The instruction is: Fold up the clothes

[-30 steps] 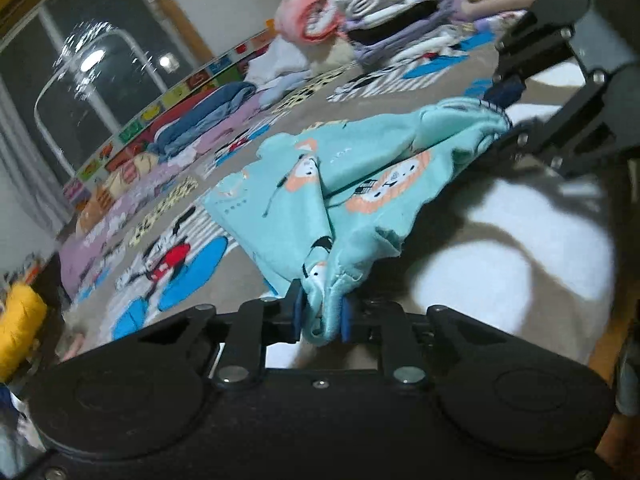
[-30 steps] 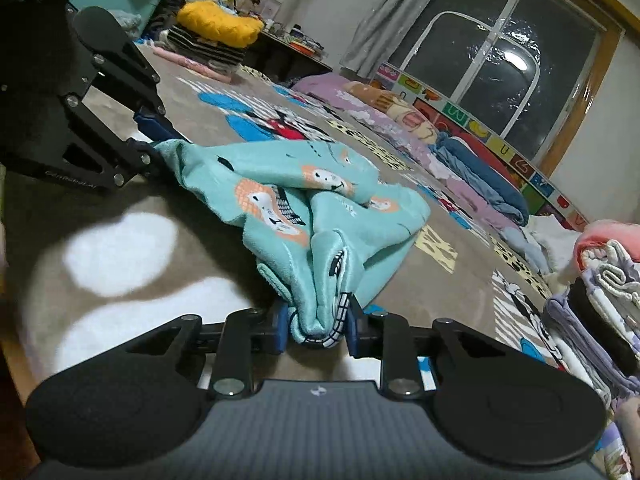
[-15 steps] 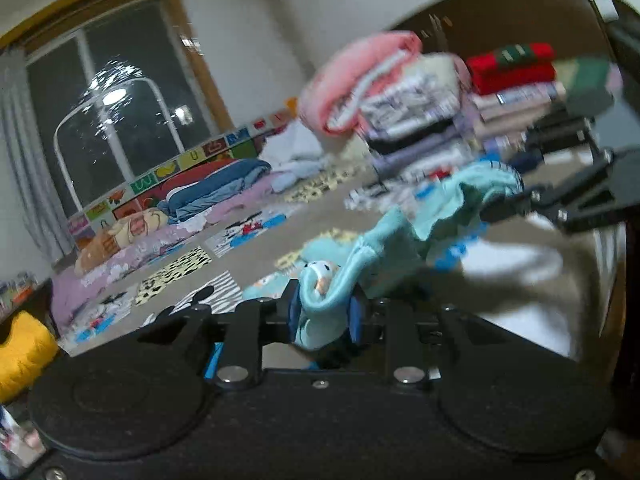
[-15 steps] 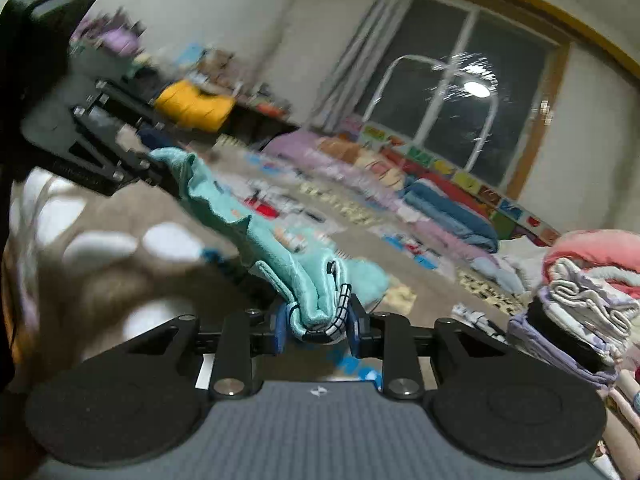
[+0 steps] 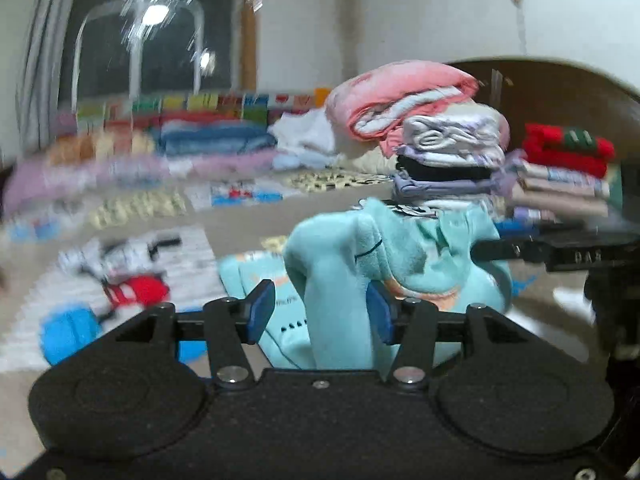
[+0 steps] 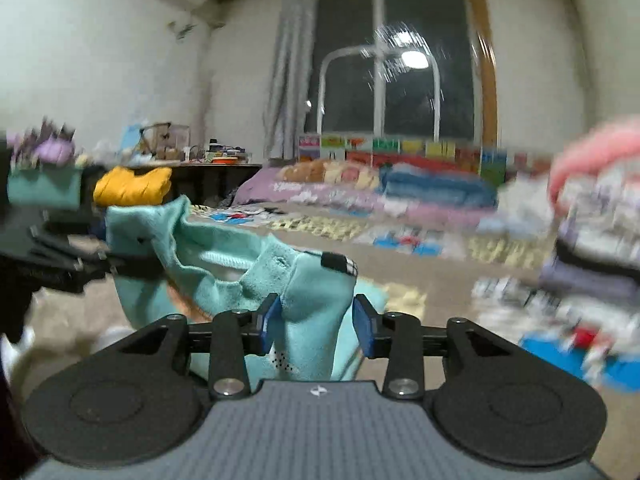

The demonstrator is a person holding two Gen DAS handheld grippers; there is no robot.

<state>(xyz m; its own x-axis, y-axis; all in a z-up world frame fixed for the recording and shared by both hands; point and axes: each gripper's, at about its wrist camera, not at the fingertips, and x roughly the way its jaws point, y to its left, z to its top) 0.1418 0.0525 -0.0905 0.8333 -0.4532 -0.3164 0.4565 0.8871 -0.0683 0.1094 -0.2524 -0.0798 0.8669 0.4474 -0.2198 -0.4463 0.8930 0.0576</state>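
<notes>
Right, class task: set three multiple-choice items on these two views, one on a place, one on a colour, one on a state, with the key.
1. The yellow bundle lies: A on the windowsill; B by the dark table; C on the floor mat.
2. The top of the folded stack is: A pink; B green; C black.
3. The teal garment is: A spread flat; B neatly folded; C bunched and raised.

Key: B, it sits at the left beside the table. A, a pink blanket tops the stack. C, it hangs bunched between the left gripper and the right gripper, whose jaws are opening with cloth between them.
</notes>
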